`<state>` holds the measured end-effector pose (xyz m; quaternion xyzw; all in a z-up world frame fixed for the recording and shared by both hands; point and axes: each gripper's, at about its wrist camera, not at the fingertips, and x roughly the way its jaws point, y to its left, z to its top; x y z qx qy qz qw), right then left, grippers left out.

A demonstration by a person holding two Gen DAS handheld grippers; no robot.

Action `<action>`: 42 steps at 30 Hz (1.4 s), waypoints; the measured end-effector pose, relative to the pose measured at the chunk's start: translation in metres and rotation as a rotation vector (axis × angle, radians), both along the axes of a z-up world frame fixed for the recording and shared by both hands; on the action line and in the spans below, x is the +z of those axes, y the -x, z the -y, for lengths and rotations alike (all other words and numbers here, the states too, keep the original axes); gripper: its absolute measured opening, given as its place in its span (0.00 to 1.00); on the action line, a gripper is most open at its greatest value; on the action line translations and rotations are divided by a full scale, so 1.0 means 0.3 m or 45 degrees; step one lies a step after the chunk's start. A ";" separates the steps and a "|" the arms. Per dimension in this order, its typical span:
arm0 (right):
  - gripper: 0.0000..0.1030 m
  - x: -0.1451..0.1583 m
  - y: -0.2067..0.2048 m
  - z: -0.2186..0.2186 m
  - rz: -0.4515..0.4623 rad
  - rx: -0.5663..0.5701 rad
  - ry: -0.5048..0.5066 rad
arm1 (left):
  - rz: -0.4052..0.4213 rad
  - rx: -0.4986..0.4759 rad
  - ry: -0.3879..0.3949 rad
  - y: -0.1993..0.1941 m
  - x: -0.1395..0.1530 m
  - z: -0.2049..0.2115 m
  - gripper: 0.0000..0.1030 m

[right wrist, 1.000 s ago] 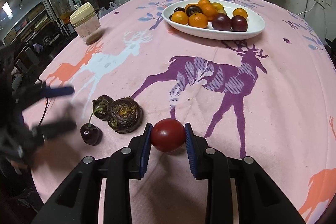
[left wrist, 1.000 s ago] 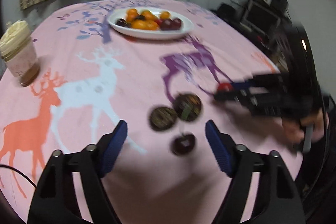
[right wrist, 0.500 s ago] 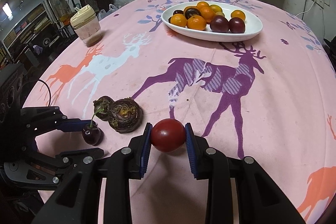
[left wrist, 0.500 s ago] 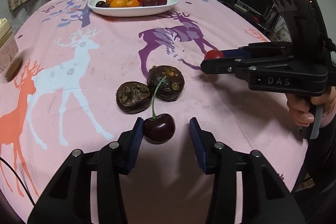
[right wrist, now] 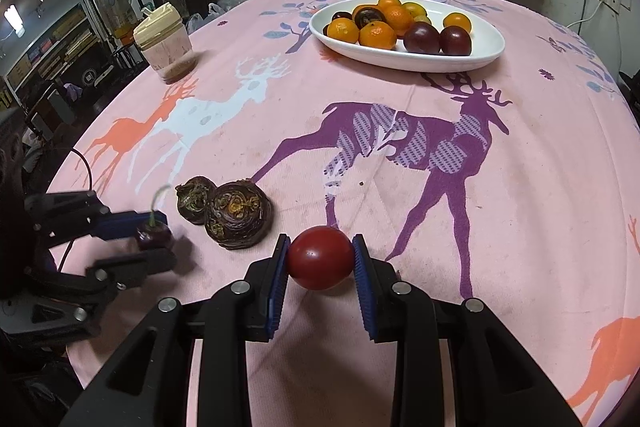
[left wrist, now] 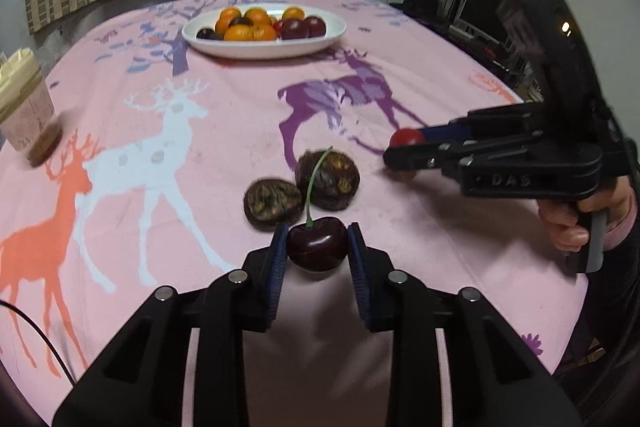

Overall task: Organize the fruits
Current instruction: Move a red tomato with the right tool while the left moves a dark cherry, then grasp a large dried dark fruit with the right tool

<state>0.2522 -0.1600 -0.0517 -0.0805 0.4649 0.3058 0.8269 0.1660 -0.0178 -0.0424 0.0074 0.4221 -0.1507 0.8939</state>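
Observation:
A dark red cherry [left wrist: 317,247] with a green stem sits between the blue pads of my left gripper [left wrist: 317,233]. Its jaws are closing and both pads press on the cherry, low over the pink deer tablecloth [left wrist: 200,163]. My right gripper [right wrist: 320,247] is shut on a red cherry tomato [right wrist: 320,261] just above the cloth. In the left wrist view the right gripper [left wrist: 400,147] stands to the right, held by a hand. Two dark wrinkled fruits [right wrist: 238,215] lie between the grippers. A white plate [right wrist: 492,51] of oranges and dark plums stands at the far side.
A lidded jar [right wrist: 166,43] with pinkish contents stands at the table's left edge. A thin black cable [right wrist: 86,167] runs over the cloth behind my left gripper [right wrist: 156,239]. Shelves and furniture surround the table; a striped curtain hangs behind it.
My left gripper moved up to the cherry and its jaws came together from wide apart onto it. The right gripper kept still with the tomato in it.

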 end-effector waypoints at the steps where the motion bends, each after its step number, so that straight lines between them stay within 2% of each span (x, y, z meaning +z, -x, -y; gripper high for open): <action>1: 0.30 0.006 0.000 0.001 0.008 0.006 -0.017 | 0.010 -0.013 0.005 -0.016 0.020 -0.005 0.29; 3: 0.30 0.032 -0.017 0.012 0.018 0.004 -0.077 | 0.025 -0.029 0.019 -0.075 0.071 -0.015 0.29; 5: 0.30 0.087 -0.070 0.038 0.054 -0.064 -0.162 | 0.057 -0.027 0.049 -0.170 0.136 -0.031 0.29; 10: 0.31 0.181 -0.262 0.069 0.223 -0.265 -0.236 | 0.152 0.029 0.116 -0.500 0.242 -0.056 0.29; 14: 0.31 0.168 -0.462 0.085 0.154 -0.363 -0.371 | 0.130 0.095 0.168 -0.736 0.214 -0.063 0.29; 19: 0.31 0.129 -0.631 0.027 0.238 -0.397 -0.307 | 0.064 0.174 0.132 -0.959 0.150 -0.080 0.29; 21: 0.32 0.109 -0.681 0.013 0.243 -0.403 -0.295 | 0.061 0.204 0.106 -0.993 0.131 -0.094 0.29; 22: 0.33 0.100 -0.700 0.008 0.240 -0.406 -0.296 | 0.062 0.231 0.091 -1.002 0.124 -0.104 0.45; 23: 0.36 0.097 -0.709 0.004 0.240 -0.407 -0.293 | 0.062 0.276 0.071 -1.009 0.121 -0.117 0.70; 25: 0.48 0.098 -0.693 -0.001 0.241 -0.411 -0.284 | 0.124 0.334 0.072 -0.982 0.137 -0.142 0.81; 28: 0.62 0.134 -0.616 0.002 0.283 -0.400 -0.289 | 0.161 0.326 0.057 -0.921 0.168 -0.159 0.89; 31: 0.74 0.179 -0.494 0.009 0.370 -0.407 -0.324 | 0.187 0.348 0.013 -0.821 0.204 -0.165 0.95; 34: 0.86 0.200 -0.371 0.010 0.380 -0.350 -0.360 | 0.219 0.351 -0.019 -0.681 0.226 -0.170 0.95; 38: 0.86 0.187 -0.203 -0.024 0.360 -0.168 -0.367 | 0.241 0.364 0.034 -0.475 0.206 -0.204 0.95; 42: 0.86 0.136 -0.086 -0.062 0.283 -0.049 -0.339 | 0.231 0.414 0.104 -0.345 0.140 -0.260 0.95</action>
